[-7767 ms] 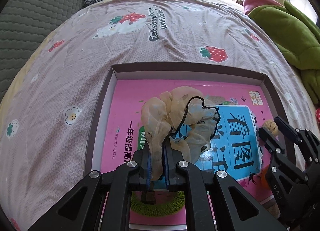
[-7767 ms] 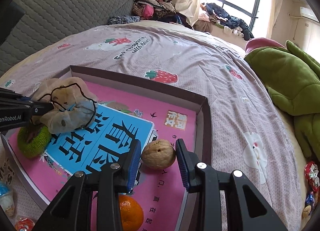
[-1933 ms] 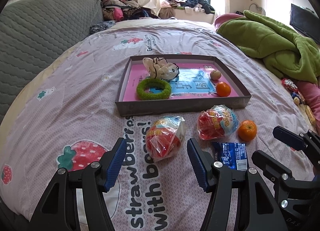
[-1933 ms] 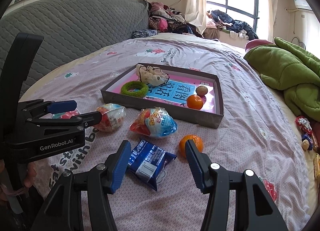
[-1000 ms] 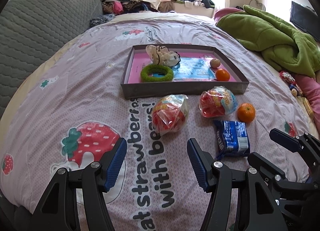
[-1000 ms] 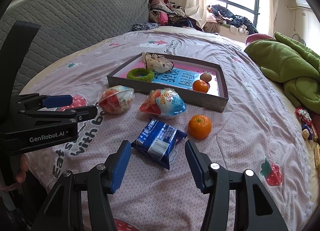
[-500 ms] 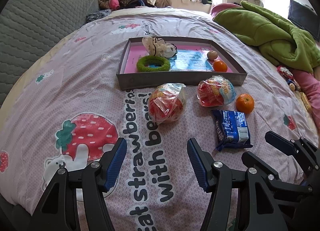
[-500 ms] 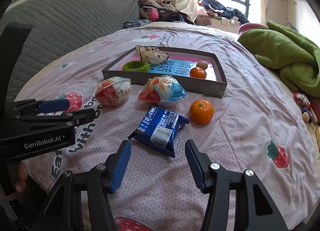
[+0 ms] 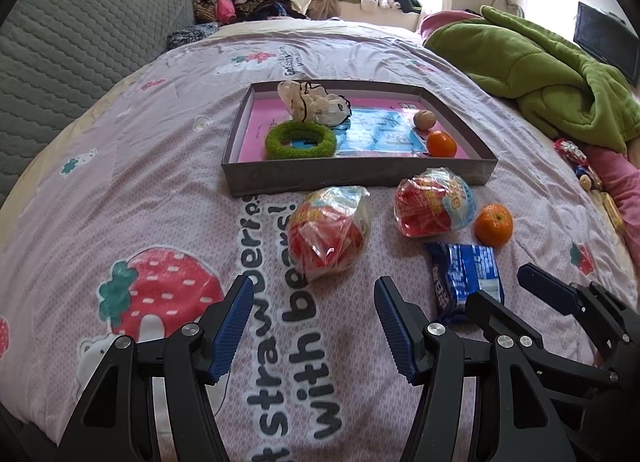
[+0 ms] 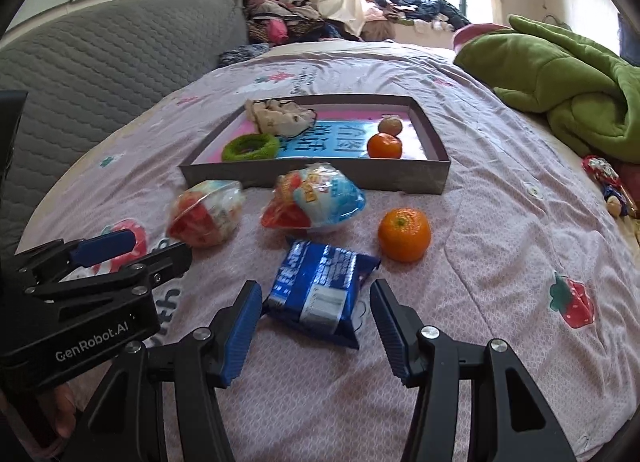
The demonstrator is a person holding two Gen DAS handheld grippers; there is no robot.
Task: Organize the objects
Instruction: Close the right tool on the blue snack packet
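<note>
We read the step as the approach to the next pick-up: four items lie on the bedspread just in front of the tray point(image 9: 360, 178), and neither tool holds anything. Left to right: the left gripper point(image 9: 314, 326) has its jaws apart and empty, aimed at the red snack bag point(image 9: 328, 234) just ahead of its tips. Beside that lies the red-and-blue snack bag point(image 9: 434, 202), then the blue packet point(image 10: 320, 286) and the loose orange point(image 10: 405, 234). The right gripper point(image 10: 316, 326) has its jaws apart, with the near end of the blue packet between the tips; the pads are not touching it.

Next move, in our judgement: each gripper eases forward and down and closes on its item, then lifts over the tray's near wall.

Room: the tray's middle floor looks free, between the green ring point(image 9: 301, 140) on the left and the orange and walnut on the right. The two grippers sit near each other, so they have little side clearance.
</note>
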